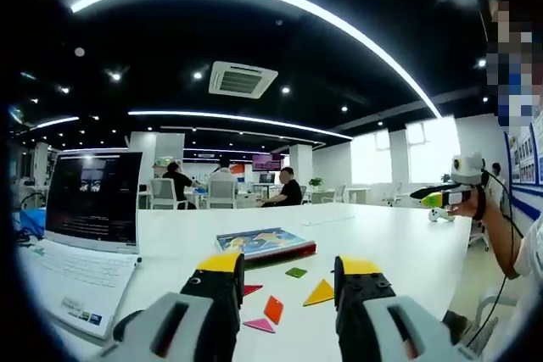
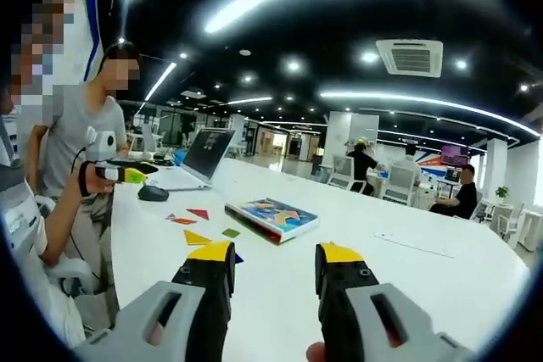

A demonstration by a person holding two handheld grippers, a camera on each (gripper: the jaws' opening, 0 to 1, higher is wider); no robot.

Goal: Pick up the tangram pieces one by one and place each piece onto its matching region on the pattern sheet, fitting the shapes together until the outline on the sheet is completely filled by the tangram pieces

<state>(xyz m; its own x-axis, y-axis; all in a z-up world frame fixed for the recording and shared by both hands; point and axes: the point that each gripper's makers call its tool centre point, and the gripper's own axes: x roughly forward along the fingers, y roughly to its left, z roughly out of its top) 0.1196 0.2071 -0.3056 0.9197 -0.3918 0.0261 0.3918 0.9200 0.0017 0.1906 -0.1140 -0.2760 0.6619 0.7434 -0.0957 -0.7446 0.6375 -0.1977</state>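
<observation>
Several tangram pieces lie loose on the white table (image 1: 382, 243): a green square (image 1: 295, 272), a yellow triangle (image 1: 320, 293), an orange piece (image 1: 272, 309), a pink triangle (image 1: 259, 325) and a red piece (image 1: 252, 289). My left gripper (image 1: 291, 264) hovers open just short of them, nothing between its jaws. The right gripper view has the same pieces to the left: red triangle (image 2: 198, 213), yellow triangle (image 2: 196, 237), green square (image 2: 231, 232). My right gripper (image 2: 275, 252) is open and empty above the table, also seen raised at the far right (image 1: 450, 197).
A colourful flat box (image 1: 265, 243) (image 2: 271, 217) lies beyond the pieces. An open laptop (image 1: 89, 209) (image 2: 199, 158) and a dark mouse (image 2: 153, 193) sit at one end of the table. A white sheet (image 2: 416, 242) lies flat further off. People sit at desks behind.
</observation>
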